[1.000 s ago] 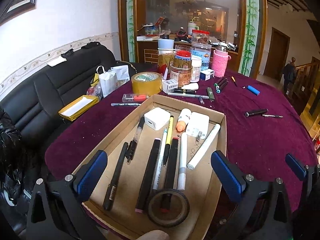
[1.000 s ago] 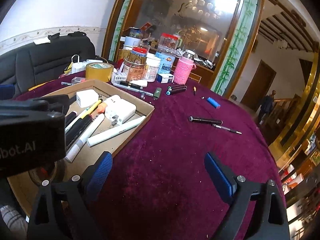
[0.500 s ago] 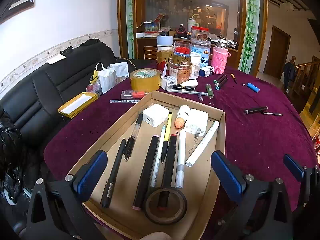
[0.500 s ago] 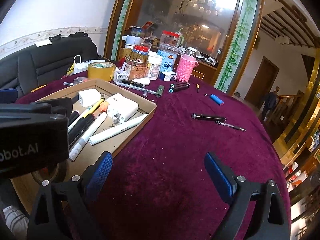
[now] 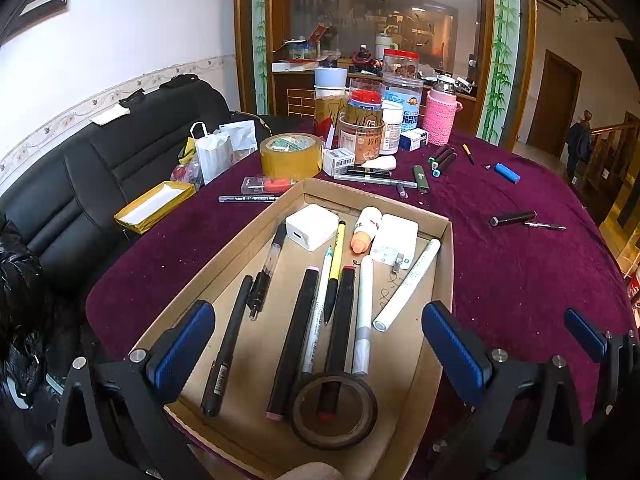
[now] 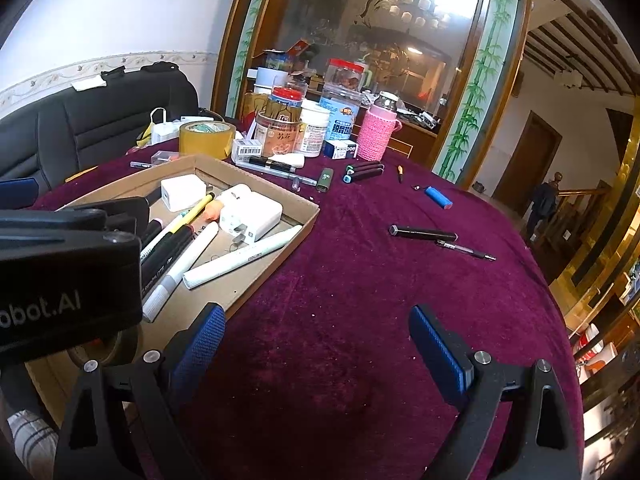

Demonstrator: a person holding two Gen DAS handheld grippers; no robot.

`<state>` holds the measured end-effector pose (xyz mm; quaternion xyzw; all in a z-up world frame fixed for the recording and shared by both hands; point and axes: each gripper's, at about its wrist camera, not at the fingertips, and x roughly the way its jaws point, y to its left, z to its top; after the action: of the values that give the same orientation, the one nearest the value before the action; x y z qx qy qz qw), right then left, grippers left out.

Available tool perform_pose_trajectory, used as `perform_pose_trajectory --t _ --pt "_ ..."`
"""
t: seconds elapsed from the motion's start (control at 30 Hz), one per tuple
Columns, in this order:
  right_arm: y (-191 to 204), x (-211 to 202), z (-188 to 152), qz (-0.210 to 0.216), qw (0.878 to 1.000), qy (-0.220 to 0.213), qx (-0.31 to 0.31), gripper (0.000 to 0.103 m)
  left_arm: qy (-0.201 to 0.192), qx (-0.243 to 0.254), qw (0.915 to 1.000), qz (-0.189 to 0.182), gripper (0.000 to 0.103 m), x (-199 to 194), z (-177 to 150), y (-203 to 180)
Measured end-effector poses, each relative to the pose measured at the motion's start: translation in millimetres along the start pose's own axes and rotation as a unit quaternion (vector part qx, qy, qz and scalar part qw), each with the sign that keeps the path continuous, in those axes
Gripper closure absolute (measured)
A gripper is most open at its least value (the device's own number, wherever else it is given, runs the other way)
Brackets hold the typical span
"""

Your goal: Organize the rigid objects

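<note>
Lying axis: the black pen (image 6: pixel 423 233) lies crosswise on the surface (image 6: pixel 360 320), well right of the cardboard tray (image 5: pixel 448 264), its faceted end pointing toward the tray; a thinner pen (image 6: pixel 466 249) lies just beside its other end.
Tray contents: pens and markers running lengthwise from near wall to far wall, two white chargers (image 5: pixel 312 227) at the far wall, a dark tape roll (image 5: pixel 334 410) at the near wall.
Hidden: the near tray corner is cut off by the left gripper (image 5: pixel 316 344).
Fingers: left gripper fingers apart above the tray, holding nothing; right gripper (image 6: pixel 318 344) fingers apart over bare surface right of the tray.
</note>
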<state>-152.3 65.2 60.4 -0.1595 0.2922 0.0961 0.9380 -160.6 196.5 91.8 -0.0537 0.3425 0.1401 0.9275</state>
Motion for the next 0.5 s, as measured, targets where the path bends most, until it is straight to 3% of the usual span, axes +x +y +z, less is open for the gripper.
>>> perform_pose_trajectory --t 0.5 --pt "1.0 3.4 -1.7 0.003 1.0 0.004 -0.001 0.008 0.009 -0.004 1.0 0.0 0.0 4.2 -3.1 0.8"
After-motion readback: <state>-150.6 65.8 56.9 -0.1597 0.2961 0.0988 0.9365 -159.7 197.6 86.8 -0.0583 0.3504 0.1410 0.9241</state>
